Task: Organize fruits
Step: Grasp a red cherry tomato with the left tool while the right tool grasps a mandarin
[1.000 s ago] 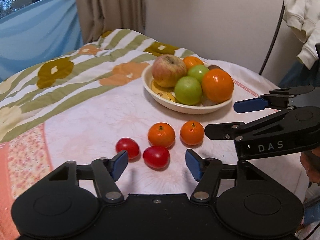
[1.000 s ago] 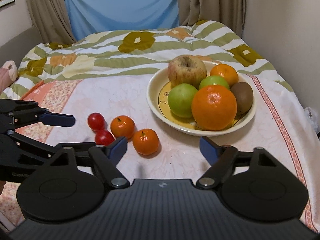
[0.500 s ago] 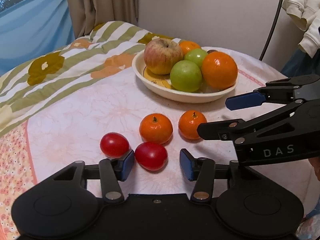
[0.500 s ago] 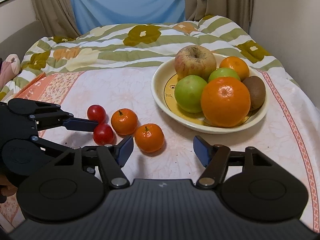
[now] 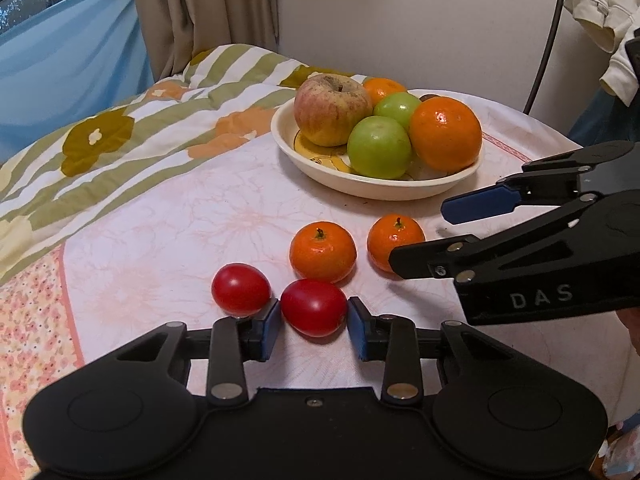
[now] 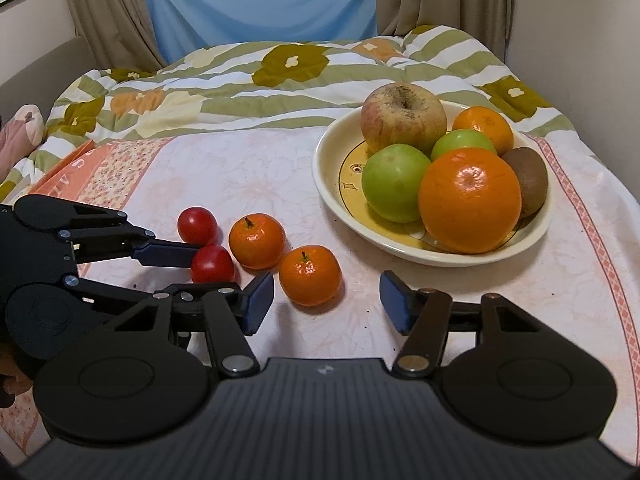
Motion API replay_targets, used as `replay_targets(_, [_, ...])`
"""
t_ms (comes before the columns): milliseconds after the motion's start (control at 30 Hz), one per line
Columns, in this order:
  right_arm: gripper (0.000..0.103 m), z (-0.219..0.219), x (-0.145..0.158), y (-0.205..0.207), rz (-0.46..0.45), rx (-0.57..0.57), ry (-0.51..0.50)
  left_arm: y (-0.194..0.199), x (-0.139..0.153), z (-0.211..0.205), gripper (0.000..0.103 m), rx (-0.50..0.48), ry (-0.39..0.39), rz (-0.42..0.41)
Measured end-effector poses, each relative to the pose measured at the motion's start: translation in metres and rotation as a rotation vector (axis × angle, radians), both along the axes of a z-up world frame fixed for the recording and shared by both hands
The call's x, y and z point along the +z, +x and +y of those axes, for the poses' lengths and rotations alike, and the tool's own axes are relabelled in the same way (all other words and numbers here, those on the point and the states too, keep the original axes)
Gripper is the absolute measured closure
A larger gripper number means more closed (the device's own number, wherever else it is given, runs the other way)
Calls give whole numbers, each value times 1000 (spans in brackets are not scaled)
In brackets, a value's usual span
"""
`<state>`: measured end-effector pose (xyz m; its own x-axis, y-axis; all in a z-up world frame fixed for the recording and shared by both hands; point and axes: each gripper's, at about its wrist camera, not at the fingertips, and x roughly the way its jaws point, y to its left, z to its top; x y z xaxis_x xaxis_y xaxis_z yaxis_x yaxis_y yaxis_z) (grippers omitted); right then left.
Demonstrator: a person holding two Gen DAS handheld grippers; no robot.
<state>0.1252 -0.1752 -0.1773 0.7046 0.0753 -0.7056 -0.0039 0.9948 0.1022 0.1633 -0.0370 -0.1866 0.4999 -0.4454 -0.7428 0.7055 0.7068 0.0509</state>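
Note:
My left gripper point(image 5: 314, 320) is shut on a red tomato point(image 5: 314, 307) that rests on the pale tablecloth, one blue pad against each side. A second tomato point(image 5: 240, 294) lies just to its left. Two tangerines point(image 5: 323, 252) point(image 5: 394, 242) sit behind them. In the right wrist view my right gripper point(image 6: 326, 304) straddles the nearer tangerine point(image 6: 310, 276). Its jaws are closing and the pads stand clear of the fruit. A cream bowl point(image 6: 332, 196) at the back right holds a reddish apple, two green apples, a big orange, a tangerine and a kiwi.
A striped, flowered quilt point(image 6: 280, 80) covers the far half of the surface. The table's rounded edge point(image 6: 612, 216) runs close to the wall on the right. Clothes point(image 5: 600, 4) hang over a dark stand at the upper right of the left wrist view.
The left jaws have drawn together onto the nearer tomato. The right jaws have narrowed around the front tangerine. Both views sit slightly closer to the fruit.

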Motion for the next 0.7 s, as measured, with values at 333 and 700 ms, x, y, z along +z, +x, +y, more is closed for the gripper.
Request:
replay_targets(333, [38,5,-5,7,1,20,3,-6,6,14,64,41,1,-9])
replay_targets(700, [50,7,-8,12,19,39,9,-14,17,23,64,76,-9,-18])
